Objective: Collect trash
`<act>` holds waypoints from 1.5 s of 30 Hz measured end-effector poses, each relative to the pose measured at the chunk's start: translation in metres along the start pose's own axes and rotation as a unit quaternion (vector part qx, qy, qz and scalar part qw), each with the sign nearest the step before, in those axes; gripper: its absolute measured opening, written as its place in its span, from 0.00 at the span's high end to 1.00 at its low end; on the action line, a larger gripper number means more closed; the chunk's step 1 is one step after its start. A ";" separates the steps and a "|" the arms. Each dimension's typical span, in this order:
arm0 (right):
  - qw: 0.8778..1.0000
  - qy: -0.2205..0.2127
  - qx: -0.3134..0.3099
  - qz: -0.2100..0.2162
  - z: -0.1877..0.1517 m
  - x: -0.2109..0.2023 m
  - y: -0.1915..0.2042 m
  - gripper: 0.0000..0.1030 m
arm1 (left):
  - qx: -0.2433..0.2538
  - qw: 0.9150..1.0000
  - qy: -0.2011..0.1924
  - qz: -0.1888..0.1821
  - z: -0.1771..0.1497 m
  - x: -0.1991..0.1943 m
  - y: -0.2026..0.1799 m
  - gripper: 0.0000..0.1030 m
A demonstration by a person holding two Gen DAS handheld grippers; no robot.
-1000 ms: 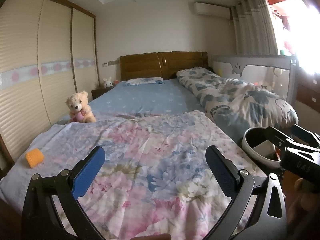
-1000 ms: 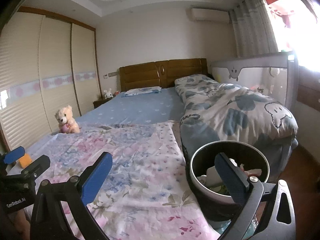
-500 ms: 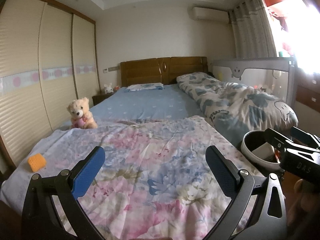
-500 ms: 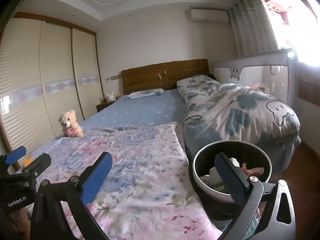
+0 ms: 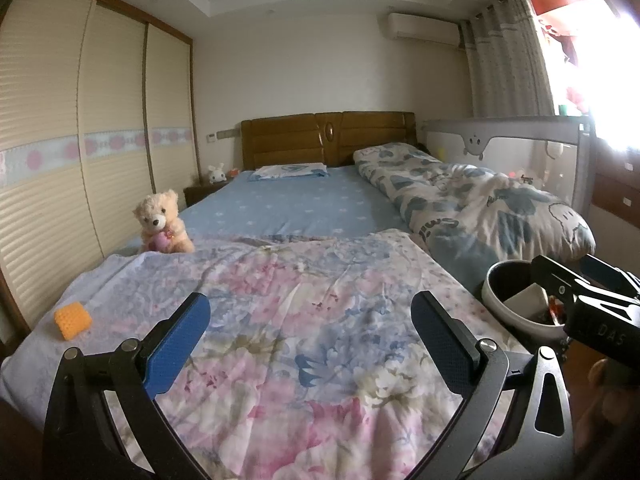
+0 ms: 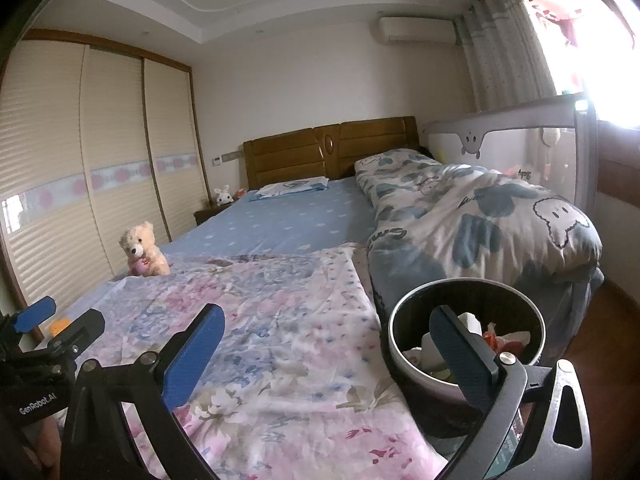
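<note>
A round trash bin (image 6: 404, 344) with a white rim stands at the bed's right side; it holds white and red scraps (image 6: 492, 336). It also shows in the left wrist view (image 5: 496, 300). My right gripper (image 6: 324, 340) is open and empty, its right finger in front of the bin's mouth. My left gripper (image 5: 308, 324) is open and empty, above the floral blanket (image 5: 320, 304). An orange sponge-like piece (image 5: 73, 321) lies on the blanket near the bed's left front corner, left of the left gripper.
A teddy bear (image 5: 162, 224) sits at the bed's left edge. A rolled cartoon duvet (image 5: 480, 204) lies along the right side, against a grey bed rail (image 5: 520, 136). A wardrobe (image 5: 80, 140) lines the left wall. The wooden headboard (image 5: 328, 140) is at the back.
Both grippers have drawn back and lifted slightly, so the bed looks a little farther away. Both stay open and empty.
</note>
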State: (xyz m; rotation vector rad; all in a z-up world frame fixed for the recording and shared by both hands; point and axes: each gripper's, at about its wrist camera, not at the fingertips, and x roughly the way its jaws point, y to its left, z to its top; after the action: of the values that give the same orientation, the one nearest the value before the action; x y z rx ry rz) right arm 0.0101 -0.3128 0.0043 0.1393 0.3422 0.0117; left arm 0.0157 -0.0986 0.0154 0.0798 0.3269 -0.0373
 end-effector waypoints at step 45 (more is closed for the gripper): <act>1.000 0.001 0.005 0.010 0.001 -0.001 0.006 0.00 | -0.002 1.000 0.003 -0.001 0.000 0.001 0.001 0.00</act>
State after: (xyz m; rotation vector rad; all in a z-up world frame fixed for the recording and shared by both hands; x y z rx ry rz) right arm 0.0094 -0.3068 0.0066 0.1532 0.3432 0.0303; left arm 0.0169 -0.0977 0.0148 0.0761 0.3321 -0.0383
